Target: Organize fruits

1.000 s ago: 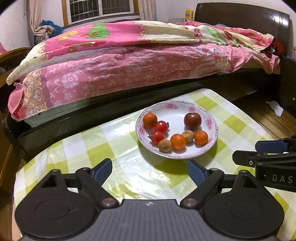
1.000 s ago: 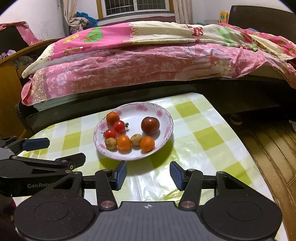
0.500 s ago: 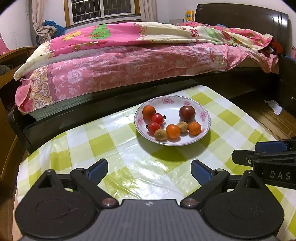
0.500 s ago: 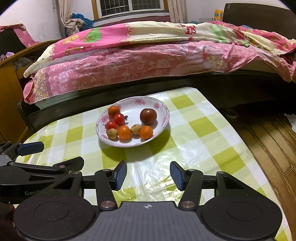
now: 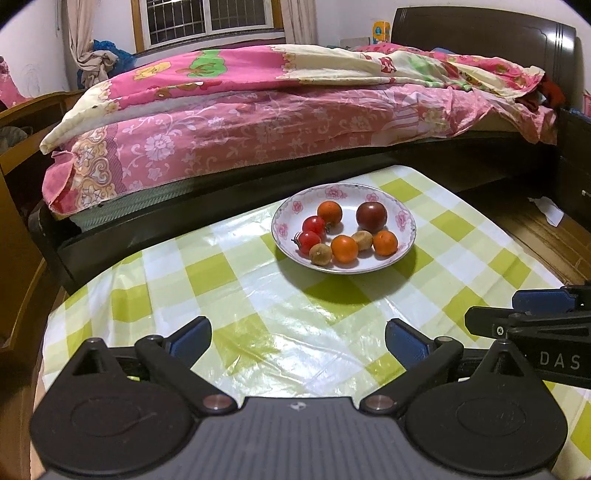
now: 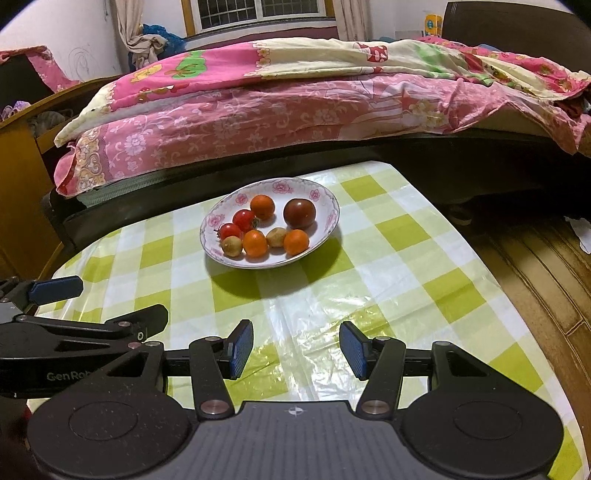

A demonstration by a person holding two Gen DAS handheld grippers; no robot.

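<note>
Left wrist view: the left claw (image 5: 297, 338) stands wide apart and empty above the checked tabletop (image 5: 258, 295); the plate (image 5: 343, 267) of fruit lies well ahead.

Right wrist view: the right claw (image 6: 296, 349) is partly apart, empty; the plate (image 6: 271, 263) sits ahead, near the bed (image 6: 295, 110).

Fruit-filled plate (image 5: 402, 236) on checked tablecloth (image 5: 229, 295)

A table (image 5: 258, 302) covered in a green-and-white checked plastic cloth stands beside a bed (image 5: 258, 122) with rumpled pink floral bedding. A barred window (image 5: 207, 16) sits behind; wooden floor (image 6: 546, 266) lies right.
</note>
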